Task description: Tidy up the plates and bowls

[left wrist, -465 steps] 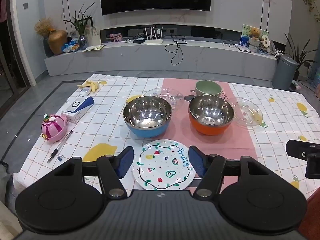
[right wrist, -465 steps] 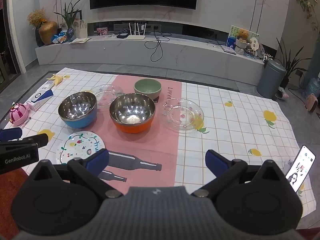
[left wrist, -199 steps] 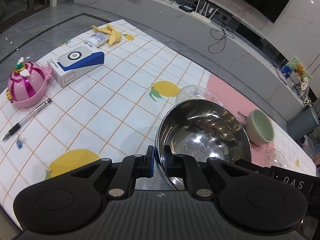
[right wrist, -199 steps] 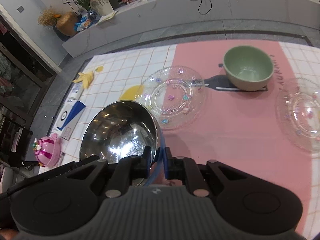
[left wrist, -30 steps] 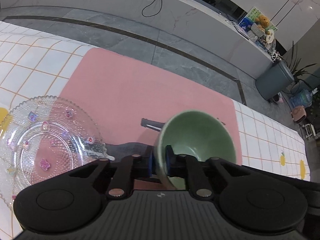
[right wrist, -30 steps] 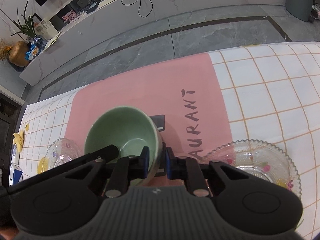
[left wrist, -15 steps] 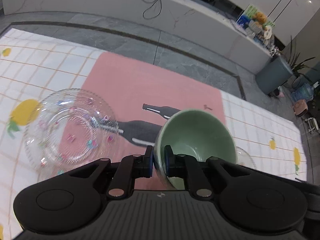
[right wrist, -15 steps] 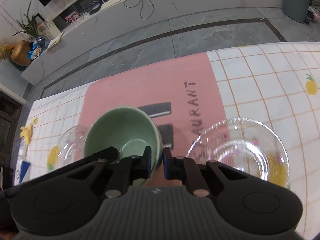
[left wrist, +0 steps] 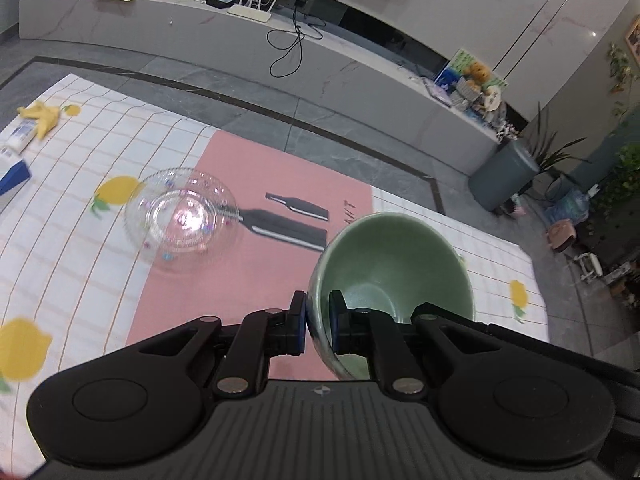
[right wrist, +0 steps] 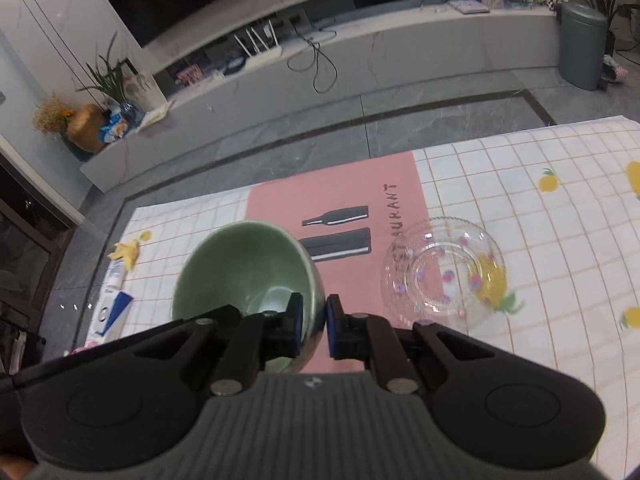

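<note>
Banana peel [left wrist: 40,115], bin [right wrist: 582,44], router [left wrist: 252,8]

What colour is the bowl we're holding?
Pale green bowl, glossy inside and out; the right wrist view shows it best.

My right gripper [right wrist: 314,322] pinches the right rim of the green bowl [right wrist: 244,268], one pad inside and one outside, holding it above the checked cloth [right wrist: 560,240], while a clear glass plate [right wrist: 442,268] lies to the right, at the pink panel's [right wrist: 336,188] edge.
</note>
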`<act>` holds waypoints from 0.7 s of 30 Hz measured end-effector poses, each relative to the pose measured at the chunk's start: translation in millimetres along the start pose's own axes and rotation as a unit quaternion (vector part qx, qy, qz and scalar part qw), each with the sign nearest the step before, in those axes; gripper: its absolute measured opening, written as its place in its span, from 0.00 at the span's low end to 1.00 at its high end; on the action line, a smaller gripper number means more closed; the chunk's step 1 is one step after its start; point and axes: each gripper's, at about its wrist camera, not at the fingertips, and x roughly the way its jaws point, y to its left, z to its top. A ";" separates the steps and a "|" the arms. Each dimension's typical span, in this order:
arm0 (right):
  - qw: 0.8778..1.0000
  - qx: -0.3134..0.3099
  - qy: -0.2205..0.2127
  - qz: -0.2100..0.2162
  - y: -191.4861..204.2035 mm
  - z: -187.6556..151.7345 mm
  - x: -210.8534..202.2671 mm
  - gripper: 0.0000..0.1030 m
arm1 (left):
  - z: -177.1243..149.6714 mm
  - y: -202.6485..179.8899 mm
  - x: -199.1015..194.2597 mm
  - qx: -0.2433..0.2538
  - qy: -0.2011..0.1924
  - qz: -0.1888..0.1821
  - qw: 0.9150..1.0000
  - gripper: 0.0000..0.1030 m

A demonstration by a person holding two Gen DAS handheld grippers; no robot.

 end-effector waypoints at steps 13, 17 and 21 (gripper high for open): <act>0.999 0.040 -0.004 0.035 -18.7 -87.8 -70.5 0.10 | -80.5 9.5 -48.6 -0.018 0.010 -0.012 1.000 0.12; 0.998 0.053 0.015 0.030 -30.5 -110.8 -70.2 0.10 | -102.4 15.7 -40.9 -0.025 0.040 -0.013 0.999 0.12; 0.998 0.057 0.033 0.016 -40.8 -126.9 -62.5 0.10 | -118.0 21.7 -26.0 -0.035 0.070 -0.012 0.997 0.12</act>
